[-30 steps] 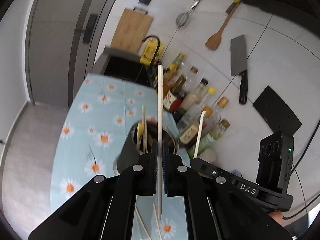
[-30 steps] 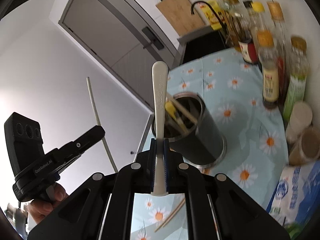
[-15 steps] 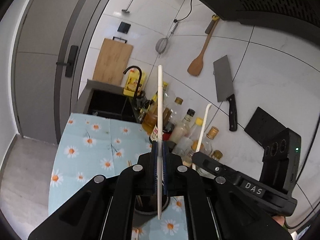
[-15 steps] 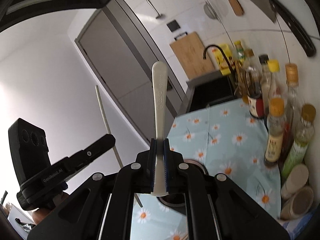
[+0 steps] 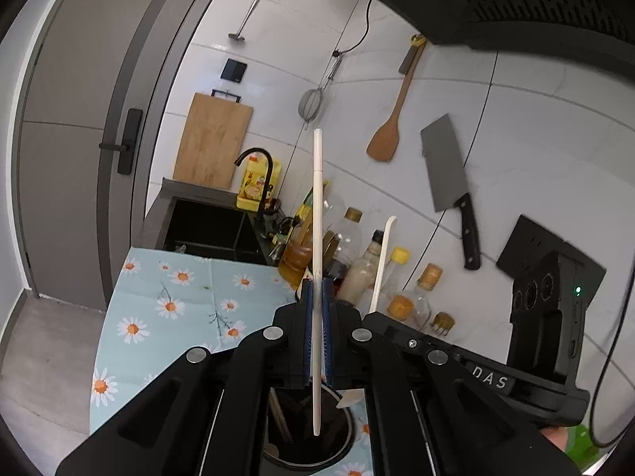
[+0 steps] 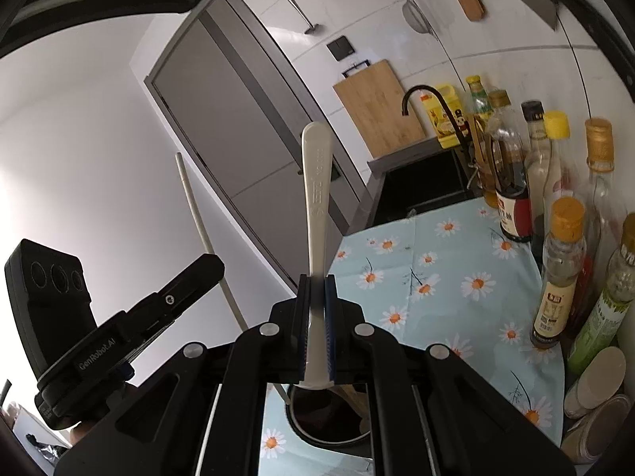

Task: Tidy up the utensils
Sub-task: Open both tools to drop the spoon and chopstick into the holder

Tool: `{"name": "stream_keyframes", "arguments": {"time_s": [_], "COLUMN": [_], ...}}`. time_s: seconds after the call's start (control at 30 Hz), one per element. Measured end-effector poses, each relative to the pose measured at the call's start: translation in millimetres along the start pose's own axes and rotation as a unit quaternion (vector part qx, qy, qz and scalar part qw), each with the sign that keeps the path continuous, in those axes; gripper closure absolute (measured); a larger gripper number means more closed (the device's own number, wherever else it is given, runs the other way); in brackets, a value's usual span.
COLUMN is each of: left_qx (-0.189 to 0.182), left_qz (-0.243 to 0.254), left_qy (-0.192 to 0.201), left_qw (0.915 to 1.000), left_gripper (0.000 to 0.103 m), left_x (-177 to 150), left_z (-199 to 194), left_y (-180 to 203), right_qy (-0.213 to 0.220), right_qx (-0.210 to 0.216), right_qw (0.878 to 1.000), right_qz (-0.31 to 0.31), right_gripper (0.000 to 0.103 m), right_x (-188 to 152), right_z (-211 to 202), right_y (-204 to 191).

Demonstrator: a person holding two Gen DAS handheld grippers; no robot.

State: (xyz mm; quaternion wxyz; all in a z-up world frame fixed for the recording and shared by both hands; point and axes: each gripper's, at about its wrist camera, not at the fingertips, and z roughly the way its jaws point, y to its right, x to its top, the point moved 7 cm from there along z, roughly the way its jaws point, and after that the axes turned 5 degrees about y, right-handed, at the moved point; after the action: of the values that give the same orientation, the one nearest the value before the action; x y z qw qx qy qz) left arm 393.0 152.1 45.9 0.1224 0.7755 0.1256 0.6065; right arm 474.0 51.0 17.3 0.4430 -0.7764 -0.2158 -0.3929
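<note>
Lifting: I have raised both tools since a second ago; the dark utensil cup (image 5: 307, 442) that filled the middle of both views then now sits low, at the near edge, under the fingers.
Left gripper (image 5: 316, 331): pressed together on a white chopstick (image 5: 317, 238), which stands upright through the blue pads; its lower tip hangs inside the cup's mouth, its upper end reaches far up against the tiled wall.
Right gripper (image 6: 316, 331): pinching a white plastic spoon (image 6: 315, 214) by the lower part of its handle, handle end up; the bowl end is hidden below the jaws, right over the cup (image 6: 325, 424).
Unchanged: each tool grips the same piece at the same spot as before, with no slip that I can see.
Cup contents: a few wooden chopsticks lean inside, only partly visible.
Surroundings: daisy-print cloth (image 5: 166, 309) on the counter, sauce bottles (image 6: 555, 277) along the right, black sink (image 5: 206, 230) at the far end.
Meaning: I judge both pieces are lined up end-down over the cup, ready for lowering and release.
Risk: the chopstick is thin; letting go while tilted may tip it off the rim.
</note>
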Motion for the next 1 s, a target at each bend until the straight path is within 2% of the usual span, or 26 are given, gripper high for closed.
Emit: {"name": "stream_keyframes", "arguments": {"time_s": [0.23, 0.63, 0.73, 0.83, 1.0], "left_qx": [-0.01, 0.003, 0.008, 0.011, 0.012], "left_qz": [0.005, 0.003, -0.005, -0.012, -0.016], "left_qy": [-0.023, -0.047, -0.054, -0.056, -0.049], "left_qw": [0.9997, 0.9989, 0.9985, 0.9983, 0.9986], "left_gripper": [0.099, 0.099, 0.098, 0.087, 0.087], "left_x": [-26, -59, -64, -65, -61], "left_z": [14, 22, 22, 19, 10], "left_y": [-7, -17, -19, -21, -21], "right_qy": [-0.024, -0.05, -0.054, -0.051, -0.043], "right_qx": [-0.006, -0.017, -0.013, -0.015, -0.017], "right_qw": [1.0, 0.999, 0.998, 0.999, 0.999], "right_qz": [0.002, -0.011, -0.011, -0.009, -0.008], "right_gripper": [0.095, 0.094, 0.091, 0.091, 0.091], "right_x": [-19, -40, -41, -40, -34], "right_z": [12, 21, 21, 17, 7], "right_y": [8, 9, 7, 6, 4]}}
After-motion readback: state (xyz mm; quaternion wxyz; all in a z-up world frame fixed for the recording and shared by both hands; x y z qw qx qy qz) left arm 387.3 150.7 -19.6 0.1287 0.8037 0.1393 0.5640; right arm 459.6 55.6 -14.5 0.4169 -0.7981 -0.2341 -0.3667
